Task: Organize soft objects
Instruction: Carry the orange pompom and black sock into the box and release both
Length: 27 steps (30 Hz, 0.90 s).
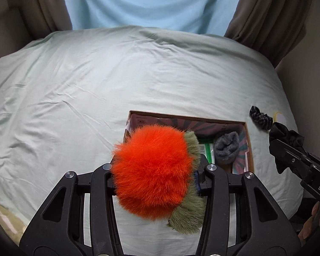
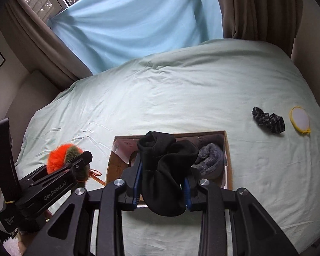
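Orange pompom (image 1: 151, 175) sits clamped in the left gripper (image 1: 157, 177), over the near-left edge of the box (image 1: 248, 140) on the bed (image 1: 74, 85); right gripper (image 2: 163, 183) pinches a black sock (image 2: 166, 170) above it. Released early, either could fall outside the box.

right claw (image 2: 162, 183) grips black sock (image 2: 166, 170) over cardboard box (image 2: 228, 160)

Left wrist view: close above the bed (image 1: 96, 74), tilted steeply down, facing the curtained window (image 1: 149, 2). Right wrist view: same heading, apparently just to the right. Both share the cardboard box (image 2: 228, 149), and each catches the other gripper at its edge.
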Motion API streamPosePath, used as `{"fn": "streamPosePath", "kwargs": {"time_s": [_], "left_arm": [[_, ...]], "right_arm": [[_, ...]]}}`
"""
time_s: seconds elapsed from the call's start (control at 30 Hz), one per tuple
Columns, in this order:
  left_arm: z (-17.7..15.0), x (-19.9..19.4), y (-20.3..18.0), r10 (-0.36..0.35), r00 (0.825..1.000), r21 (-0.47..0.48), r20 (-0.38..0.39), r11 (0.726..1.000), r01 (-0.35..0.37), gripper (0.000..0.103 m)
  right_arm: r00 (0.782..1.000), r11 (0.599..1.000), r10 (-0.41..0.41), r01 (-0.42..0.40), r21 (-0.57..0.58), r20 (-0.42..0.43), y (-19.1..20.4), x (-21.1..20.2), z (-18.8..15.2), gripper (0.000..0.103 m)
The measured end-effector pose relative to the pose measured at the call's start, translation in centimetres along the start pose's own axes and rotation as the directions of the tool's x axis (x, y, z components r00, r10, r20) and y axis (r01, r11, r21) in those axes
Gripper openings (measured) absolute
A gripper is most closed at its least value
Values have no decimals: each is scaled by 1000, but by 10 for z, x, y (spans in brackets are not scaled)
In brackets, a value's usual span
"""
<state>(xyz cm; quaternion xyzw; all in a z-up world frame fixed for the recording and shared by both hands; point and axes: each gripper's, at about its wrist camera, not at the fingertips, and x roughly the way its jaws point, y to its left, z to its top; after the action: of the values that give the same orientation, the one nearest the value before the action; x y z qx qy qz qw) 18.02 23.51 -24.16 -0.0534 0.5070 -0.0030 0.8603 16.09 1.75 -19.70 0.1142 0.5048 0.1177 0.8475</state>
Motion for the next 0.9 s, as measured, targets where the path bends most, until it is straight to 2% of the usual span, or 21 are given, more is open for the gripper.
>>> {"fn": "streamPosePath", "kwargs": {"time_s": [0.2, 0.33, 0.47, 0.6, 0.7, 0.77, 0.8, 0.83, 0.87, 0.9], "left_arm": [[-6, 51, 15, 11, 993, 29, -122, 1000, -7, 41], [-13, 86, 19, 9, 975, 17, -221, 1000, -5, 41], [-16, 112, 20, 10, 956, 16, -293, 1000, -5, 41], [-20, 131, 9, 15, 927, 64, -374, 998, 9, 41], [-24, 137, -3, 42, 923, 142, -383, 990, 13, 41], [-25, 142, -7, 27, 918, 167, -396, 985, 43, 42], [-25, 144, -10, 0, 912, 173, -411, 982, 78, 47], [-25, 143, -13, -17, 911, 181, -412, 978, 100, 62], [-24, 140, -16, 4, 921, 207, -390, 975, 84, 88], [-23, 137, -18, 41, 930, 238, -366, 970, 50, 99]], "right_arm": [[992, 993, 33, -18, 120, -125, 9, 55, -6, 29], [979, 981, 45, -6, 192, -199, 4, 84, -8, 29], [958, 972, 63, 4, 233, -281, -6, 113, -12, 29], [930, 960, 74, 31, 279, -360, -23, 140, -13, 29], [906, 951, 67, 68, 301, -419, -33, 158, -14, 29], [894, 949, 63, 83, 303, -443, -38, 167, -15, 29], [889, 948, 59, 92, 304, -453, -40, 170, -15, 37], [884, 947, 59, 97, 305, -464, -42, 174, -16, 45], [882, 947, 64, 95, 308, -467, -42, 177, -16, 64], [883, 945, 74, 88, 316, -464, -44, 178, -16, 85]]}}
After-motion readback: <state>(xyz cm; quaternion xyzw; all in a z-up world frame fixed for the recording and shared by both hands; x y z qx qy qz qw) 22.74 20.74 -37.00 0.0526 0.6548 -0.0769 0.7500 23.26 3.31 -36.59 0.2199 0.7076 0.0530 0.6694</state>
